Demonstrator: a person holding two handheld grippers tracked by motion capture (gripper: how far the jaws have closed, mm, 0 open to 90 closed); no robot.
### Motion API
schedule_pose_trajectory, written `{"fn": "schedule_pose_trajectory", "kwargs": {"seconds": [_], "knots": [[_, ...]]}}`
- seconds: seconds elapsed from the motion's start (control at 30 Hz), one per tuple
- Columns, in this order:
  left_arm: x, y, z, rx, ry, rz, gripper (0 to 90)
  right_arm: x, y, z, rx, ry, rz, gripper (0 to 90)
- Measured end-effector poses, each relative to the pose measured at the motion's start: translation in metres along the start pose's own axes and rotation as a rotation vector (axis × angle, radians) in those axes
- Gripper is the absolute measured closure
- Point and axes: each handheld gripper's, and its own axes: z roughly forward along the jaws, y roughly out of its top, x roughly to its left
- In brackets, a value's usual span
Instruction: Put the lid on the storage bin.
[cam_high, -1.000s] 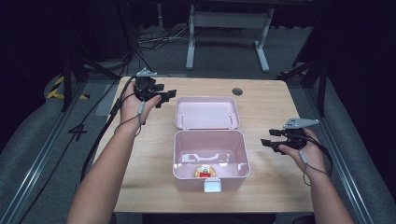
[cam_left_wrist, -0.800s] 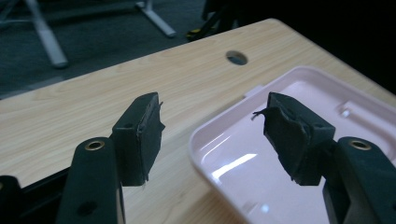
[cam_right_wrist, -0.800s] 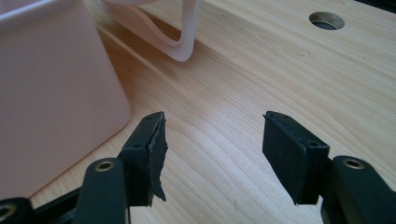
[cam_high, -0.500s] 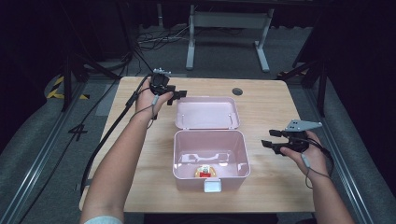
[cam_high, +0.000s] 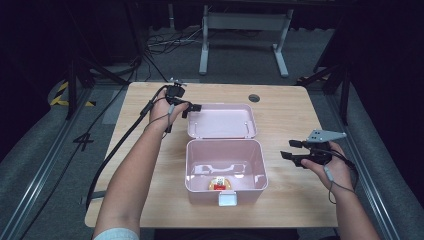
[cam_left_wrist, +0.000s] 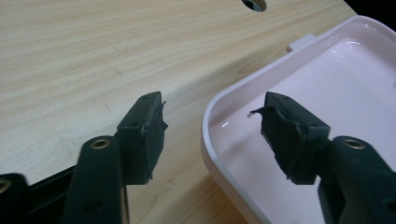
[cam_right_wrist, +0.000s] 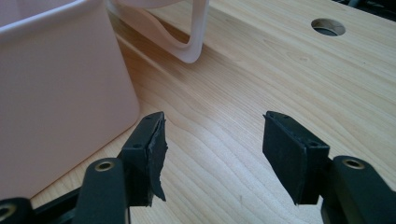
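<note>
High view: on the pale wood-grain tabletop (cam_high: 140, 190), the left claw (cam_high: 192, 106) sits upper left of centre, its jaws spread wide astride the rounded rim of the glossy pink plastic lid (cam_high: 222, 121), gripping nothing. At centre the rectangular pink box (cam_high: 224, 165) stands open, with a small red and yellow object (cam_high: 218, 184) inside near its front wall. At right the right claw (cam_high: 290, 150), matte black, gapes empty beside the box.
</note>
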Motion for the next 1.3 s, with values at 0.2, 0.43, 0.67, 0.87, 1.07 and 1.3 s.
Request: {"fn": "schedule_pose_trajectory", "kwargs": {"seconds": [0.2,0.43,0.67,0.87,1.07,1.3], "knots": [[-0.001,-0.002,0.004,0.044,-0.028,-0.029,44.5,0.001,0.000,0.001,0.004,0.006,-0.001,39.9],[-0.001,-0.003,0.003,0.088,-0.071,-0.096,49.9,0.001,0.001,0.000,0.008,-0.005,-0.001,39.8],[-0.002,-0.001,-0.002,0.056,-0.058,-0.138,58.8,0.001,0.001,-0.001,0.002,-0.007,0.003,40.1],[-0.006,0.000,-0.008,0.000,-0.046,-0.113,64.1,0.002,0.002,-0.001,-0.006,0.000,0.015,40.0],[-0.009,0.006,-0.019,-0.054,-0.051,-0.082,67.9,0.003,0.002,0.000,-0.008,0.009,0.015,40.0],[-0.015,0.013,-0.031,-0.072,-0.040,-0.048,69.9,0.007,0.005,-0.001,-0.026,0.066,0.035,40.4]]}}
